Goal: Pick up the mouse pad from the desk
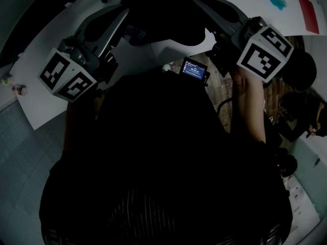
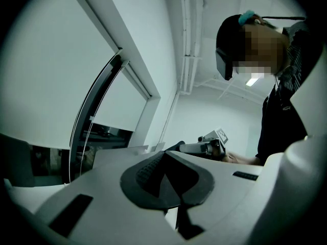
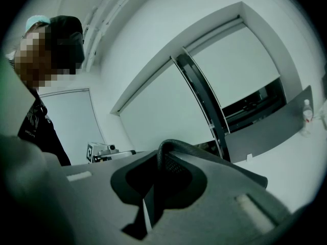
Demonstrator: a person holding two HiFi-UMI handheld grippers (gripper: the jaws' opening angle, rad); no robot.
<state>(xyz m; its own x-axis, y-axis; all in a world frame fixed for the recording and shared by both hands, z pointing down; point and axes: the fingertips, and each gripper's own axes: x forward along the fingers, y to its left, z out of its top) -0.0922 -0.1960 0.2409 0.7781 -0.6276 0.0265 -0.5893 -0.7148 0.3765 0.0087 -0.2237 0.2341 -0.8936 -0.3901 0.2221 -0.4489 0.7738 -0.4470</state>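
1. White counter [image 1: 36, 103] lies below the work. The mouse pad [image 1: 171, 11] is off it, a dark sheet spanning between the two claws, which face each other about level.
2. Right claw [image 3: 162, 160]: jaws almost together, pinching one edge of the pad, which curls up out of the grip.
3. Left claw [image 2: 164, 157]: jaws drawn together. Judged to nip the opposite edge, though the dark sheet is hard to separate from the claw's own lining.
4. Recommendation: hold both pinches firm, keep the claws level with each other, and avoid pulling them apart, since so thin an edge hold could slip.
5. Risk noted: a sagging middle may drag on the counter
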